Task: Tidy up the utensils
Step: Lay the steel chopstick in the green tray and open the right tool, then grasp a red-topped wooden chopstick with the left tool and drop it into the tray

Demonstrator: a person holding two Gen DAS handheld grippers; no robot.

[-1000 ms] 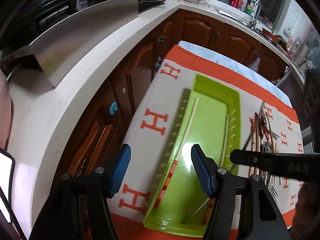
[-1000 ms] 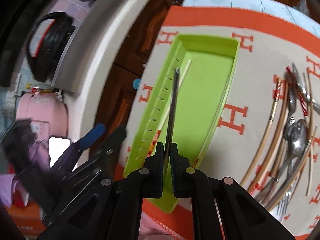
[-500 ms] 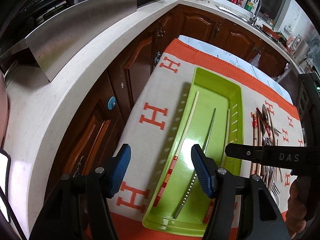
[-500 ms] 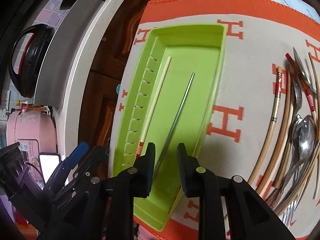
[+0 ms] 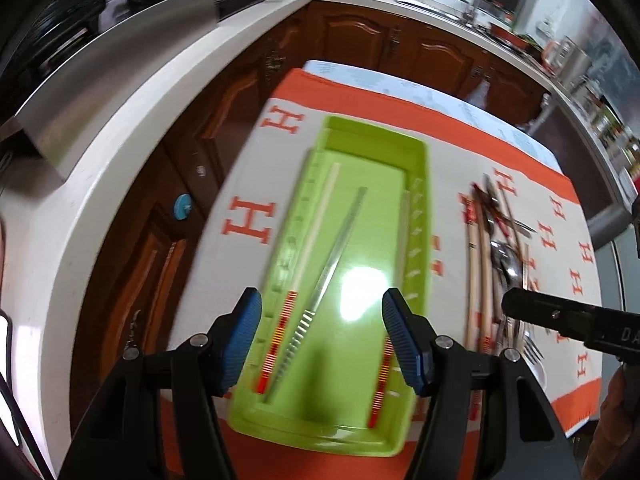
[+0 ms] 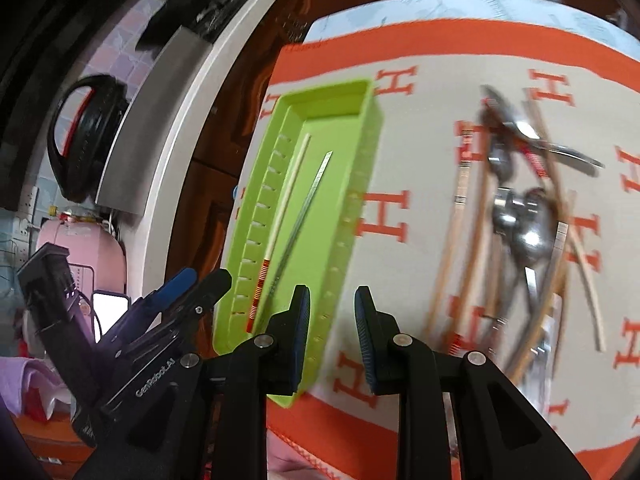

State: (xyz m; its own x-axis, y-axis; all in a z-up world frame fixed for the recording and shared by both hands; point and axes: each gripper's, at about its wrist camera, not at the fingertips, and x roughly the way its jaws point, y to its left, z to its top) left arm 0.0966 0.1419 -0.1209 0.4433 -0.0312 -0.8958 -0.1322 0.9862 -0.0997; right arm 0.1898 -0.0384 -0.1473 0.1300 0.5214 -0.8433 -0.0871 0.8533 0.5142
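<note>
metal chopstick (image 5: 335, 256) in green tray (image 5: 420, 184), right gripper (image 6: 332, 336) open over cloth, pink appliance (image 6: 86, 248) only in right view

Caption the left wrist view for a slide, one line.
Open left gripper hovers over green tray holding a metal chopstick and two cream chopsticks; loose utensils wait on the cloth.
</note>
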